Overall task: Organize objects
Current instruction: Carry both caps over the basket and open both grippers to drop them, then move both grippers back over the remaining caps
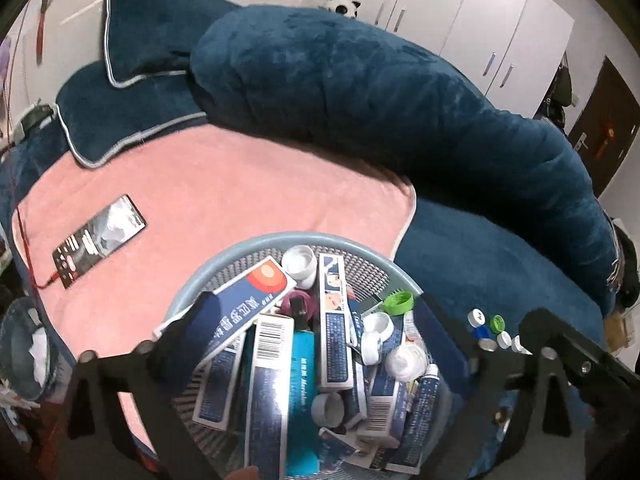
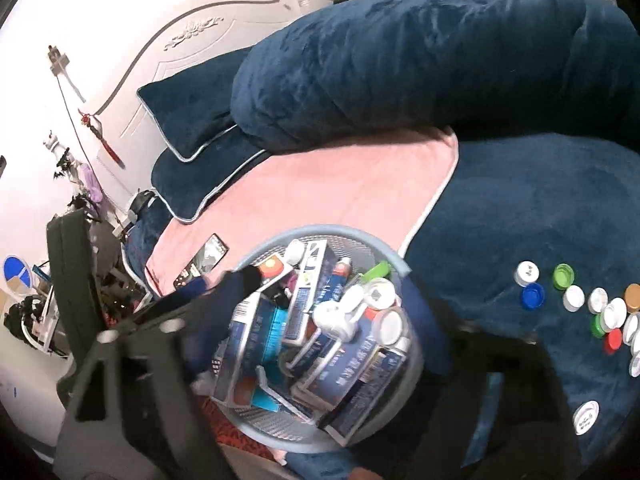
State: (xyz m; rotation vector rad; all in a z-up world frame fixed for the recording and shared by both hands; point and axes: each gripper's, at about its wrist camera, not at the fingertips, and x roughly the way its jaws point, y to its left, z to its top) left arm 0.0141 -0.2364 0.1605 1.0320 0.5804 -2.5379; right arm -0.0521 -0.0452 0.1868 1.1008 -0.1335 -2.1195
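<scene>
A round blue-grey mesh basket (image 1: 224,258) sits at the near edge of the bed, full of blue-and-white boxes (image 1: 334,320), tubes and white caps. It also shows in the right wrist view (image 2: 276,240). My left gripper (image 1: 316,316) is open, its fingers spread wide over the basket, holding nothing. My right gripper (image 2: 324,300) is open too, its fingers either side of the basket. Several loose bottle caps (image 2: 576,298), white, blue, green, red and gold, lie on the blue blanket to the right; some show in the left wrist view (image 1: 490,328).
A pink towel (image 1: 224,192) covers the bed's middle, with a phone (image 1: 99,235) on a red cable on it. A rolled dark blue duvet (image 1: 380,92) and two pillows (image 1: 144,52) lie behind. Cluttered furniture (image 2: 72,280) stands at the left.
</scene>
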